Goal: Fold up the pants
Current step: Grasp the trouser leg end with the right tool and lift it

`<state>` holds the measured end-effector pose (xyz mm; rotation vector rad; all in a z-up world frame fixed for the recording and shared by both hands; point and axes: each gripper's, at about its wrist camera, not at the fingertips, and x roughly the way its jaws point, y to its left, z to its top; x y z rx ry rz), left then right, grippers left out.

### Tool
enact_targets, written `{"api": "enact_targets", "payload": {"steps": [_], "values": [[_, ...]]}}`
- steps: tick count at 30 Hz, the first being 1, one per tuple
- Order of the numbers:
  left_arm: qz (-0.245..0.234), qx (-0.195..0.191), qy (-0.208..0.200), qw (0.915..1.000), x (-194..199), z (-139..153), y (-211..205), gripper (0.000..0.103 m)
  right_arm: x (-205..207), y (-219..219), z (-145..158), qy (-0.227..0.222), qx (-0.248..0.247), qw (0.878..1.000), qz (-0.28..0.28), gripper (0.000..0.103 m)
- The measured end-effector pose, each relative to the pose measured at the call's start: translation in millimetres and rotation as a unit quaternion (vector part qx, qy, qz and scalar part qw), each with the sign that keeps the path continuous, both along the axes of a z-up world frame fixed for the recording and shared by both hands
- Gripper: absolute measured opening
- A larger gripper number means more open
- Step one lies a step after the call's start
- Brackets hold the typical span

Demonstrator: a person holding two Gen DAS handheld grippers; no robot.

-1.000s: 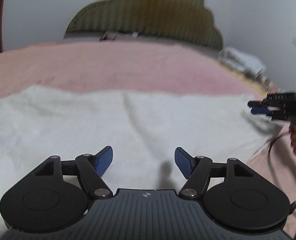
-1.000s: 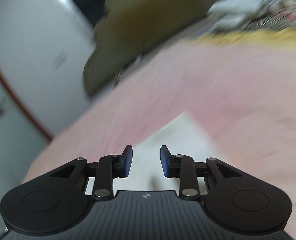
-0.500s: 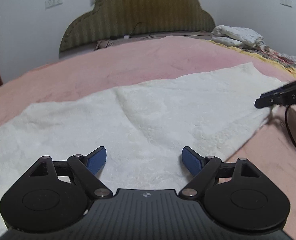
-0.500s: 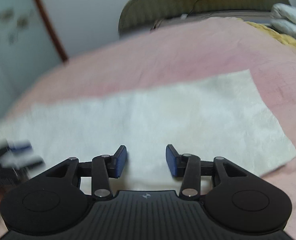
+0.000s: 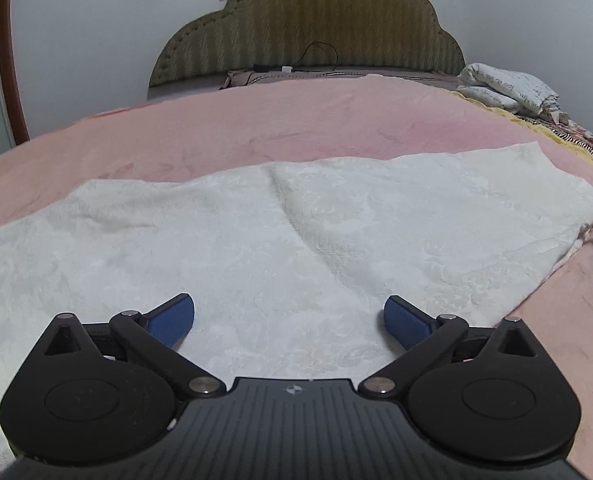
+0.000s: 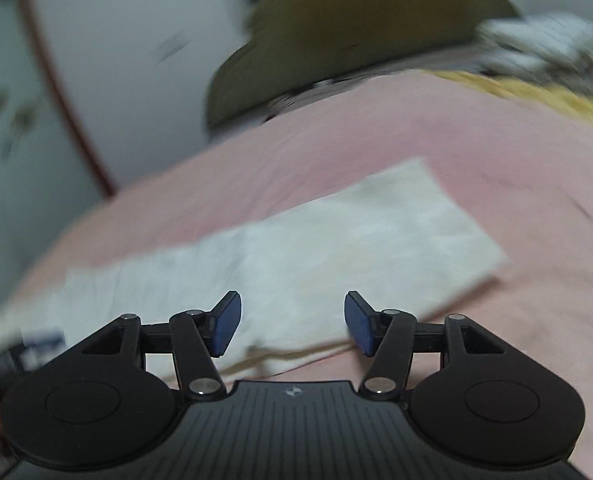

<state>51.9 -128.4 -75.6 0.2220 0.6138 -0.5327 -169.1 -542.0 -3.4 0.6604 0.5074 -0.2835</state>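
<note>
The white pants (image 5: 280, 240) lie spread flat across the pink bed (image 5: 256, 120). The left gripper (image 5: 289, 318) hovers over their near portion, released and empty. The right gripper (image 6: 292, 322), likewise released and empty, sits above their near edge; that view is blurred.

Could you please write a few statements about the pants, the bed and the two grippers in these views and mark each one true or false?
1. The white pants lie spread on a pink blanket. True.
2. The left gripper is shut on the pants. False: its jaws stand wide open, holding nothing.
3. The right gripper is open. True.
4. The headboard is bright red. False: it is olive green.
5. A folded white quilt lies at the far right of the bed. True.
</note>
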Motion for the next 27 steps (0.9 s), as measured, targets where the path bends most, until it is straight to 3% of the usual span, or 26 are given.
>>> {"api": "enact_targets", "payload": {"steps": [5, 11, 16, 20, 24, 27], "values": [[0.001, 0.004, -0.001, 1.0, -1.0, -0.3, 0.2, 0.103, -13.9, -24.1, -33.6, -0.016, 0.118, 0.993, -0.024, 0.058], [0.001, 0.001, 0.005, 1.0, 0.1, -0.4, 0.5, 0.103, -0.2, -43.3, -53.6, -0.092, 0.167, 0.979, -0.073, 0.055], [0.002, 0.001, 0.004, 1.0, 0.6, -0.7, 0.8, 0.103, 10.7, -61.8, -61.3, -0.127, 0.169, 0.97, -0.119, 0.049], [0.002, -0.001, 0.008, 1.0, 1.1, -0.9, 0.9, 0.103, 24.9, -74.6, -69.8, -0.096, 0.164, 0.972, -0.14, 0.013], [0.002, -0.021, 0.012, 0.9997, 2.7, 0.9, 7.1, 0.102, 23.5, -68.9, -63.1, -0.096, 0.145, 0.974, -0.142, 0.014], [0.017, -0.063, 0.015, 0.9978, 4.9, 6.4, 18.7, 0.099, 24.9, -57.3, -45.2, -0.105, 0.105, 0.98, -0.134, 0.014]]}}
